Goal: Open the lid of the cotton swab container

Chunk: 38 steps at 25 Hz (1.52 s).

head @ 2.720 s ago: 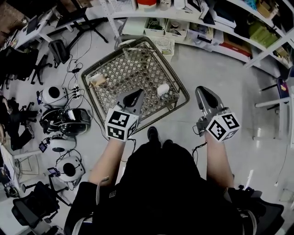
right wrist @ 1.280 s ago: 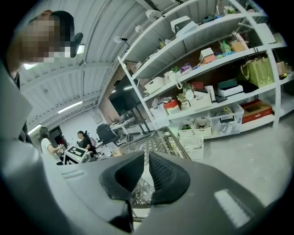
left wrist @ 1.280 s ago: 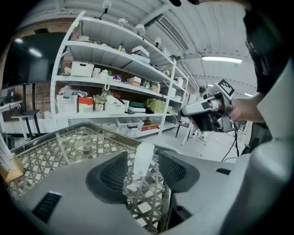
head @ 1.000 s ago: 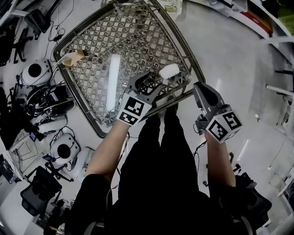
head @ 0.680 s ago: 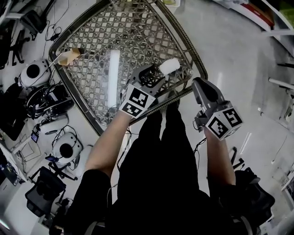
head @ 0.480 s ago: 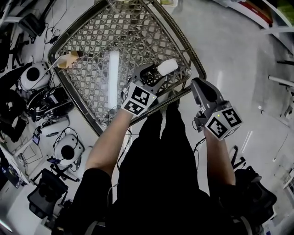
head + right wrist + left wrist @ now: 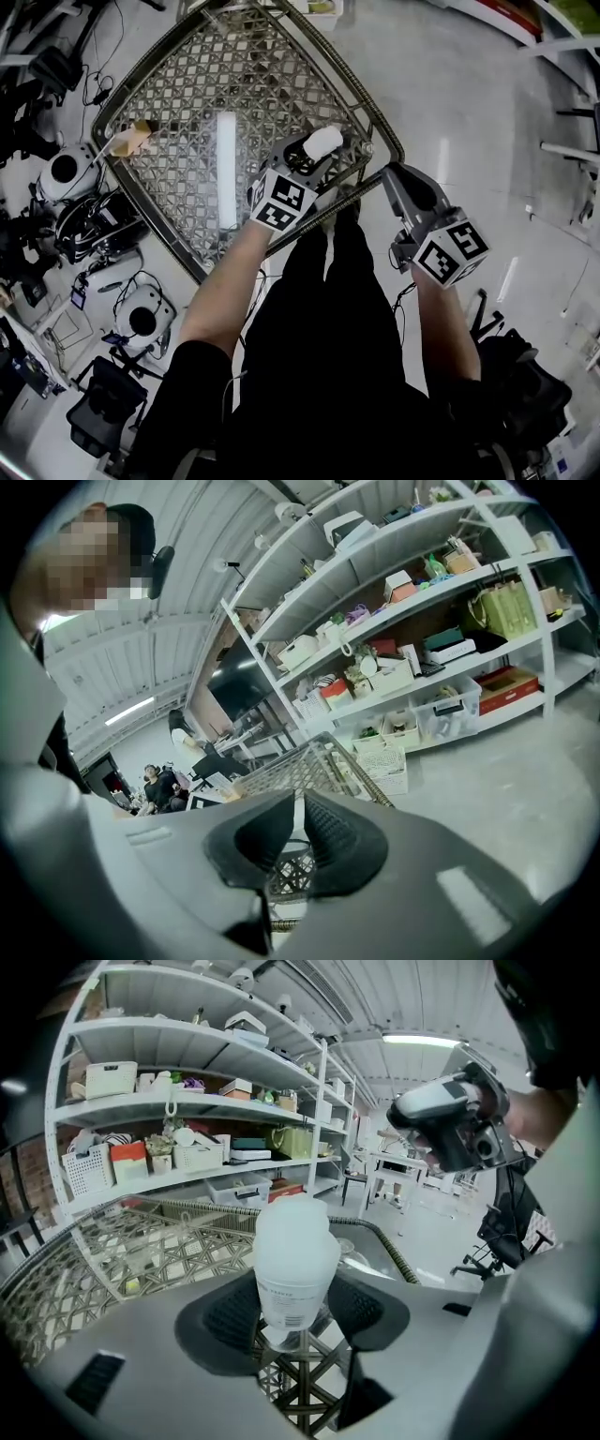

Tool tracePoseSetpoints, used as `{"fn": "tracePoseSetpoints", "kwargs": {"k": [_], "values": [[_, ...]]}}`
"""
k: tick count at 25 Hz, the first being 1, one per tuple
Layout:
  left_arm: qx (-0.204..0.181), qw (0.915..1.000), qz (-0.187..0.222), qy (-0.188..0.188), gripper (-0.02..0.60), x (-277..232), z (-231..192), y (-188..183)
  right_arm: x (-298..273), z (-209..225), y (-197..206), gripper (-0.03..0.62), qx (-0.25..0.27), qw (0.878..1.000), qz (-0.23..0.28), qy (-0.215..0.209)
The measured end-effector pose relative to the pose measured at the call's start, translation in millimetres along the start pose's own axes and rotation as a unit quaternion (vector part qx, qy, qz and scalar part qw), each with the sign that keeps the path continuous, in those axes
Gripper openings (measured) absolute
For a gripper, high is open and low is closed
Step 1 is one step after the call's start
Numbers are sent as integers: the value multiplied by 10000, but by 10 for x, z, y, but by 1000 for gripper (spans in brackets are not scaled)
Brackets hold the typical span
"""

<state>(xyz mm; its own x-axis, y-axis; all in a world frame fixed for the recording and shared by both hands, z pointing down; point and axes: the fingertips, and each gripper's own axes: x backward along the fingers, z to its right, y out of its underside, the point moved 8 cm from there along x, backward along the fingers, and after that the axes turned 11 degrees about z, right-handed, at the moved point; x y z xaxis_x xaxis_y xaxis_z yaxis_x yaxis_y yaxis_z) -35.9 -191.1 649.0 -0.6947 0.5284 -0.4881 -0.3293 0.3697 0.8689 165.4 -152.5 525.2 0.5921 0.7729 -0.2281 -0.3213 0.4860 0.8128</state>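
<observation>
The cotton swab container point(image 7: 323, 142) is a white, frosted tub with its lid on. It stands upright near the front right corner of the lattice table point(image 7: 141, 202). My left gripper point(image 7: 314, 156) reaches over the table's front rim and is shut on the container's lower body. In the left gripper view the container point(image 7: 292, 1260) fills the gap between both pads of the left gripper point(image 7: 294, 1302). My right gripper point(image 7: 387, 172) hangs off the table's right corner, apart from the container. In its own view the right gripper point(image 7: 300, 841) has its pads almost together with nothing between them.
A small tan object point(image 7: 131, 139) lies at the table's far left edge. White round devices point(image 7: 141, 319), cables and a chair crowd the floor left of the table. Shelves with boxes point(image 7: 187, 1138) stand behind the table. The right gripper point(image 7: 450, 1124) shows in the left gripper view.
The left gripper has moved forward and down over the table's rim to the container, and its jaws now stand round it. The right gripper has hardly moved.
</observation>
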Motion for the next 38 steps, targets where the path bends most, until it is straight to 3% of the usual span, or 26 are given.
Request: {"fn": "tracePoseSetpoints", "kwargs": {"k": [9,16,25,31,38], "values": [[27,9998,-30,-170,198,-24,-2,-39,73,-35,-67,43,37,9999,-74,-130],[16,9999,72,-111,196,212,119,-362,22,-122,-256,43,126,9991,-36,-399],[-24,9994,343,34,196,666,262,-1085,-134,-409,-651,46,307,9934,-46,-1108],[-185,9985,465,238,196,967,344,-1501,-158,-599,-861,101,608,9843,-184,-1647],[-248,9983,446,282,196,1244,358,-1658,-223,-837,-997,169,902,9669,-393,-2353]]}}
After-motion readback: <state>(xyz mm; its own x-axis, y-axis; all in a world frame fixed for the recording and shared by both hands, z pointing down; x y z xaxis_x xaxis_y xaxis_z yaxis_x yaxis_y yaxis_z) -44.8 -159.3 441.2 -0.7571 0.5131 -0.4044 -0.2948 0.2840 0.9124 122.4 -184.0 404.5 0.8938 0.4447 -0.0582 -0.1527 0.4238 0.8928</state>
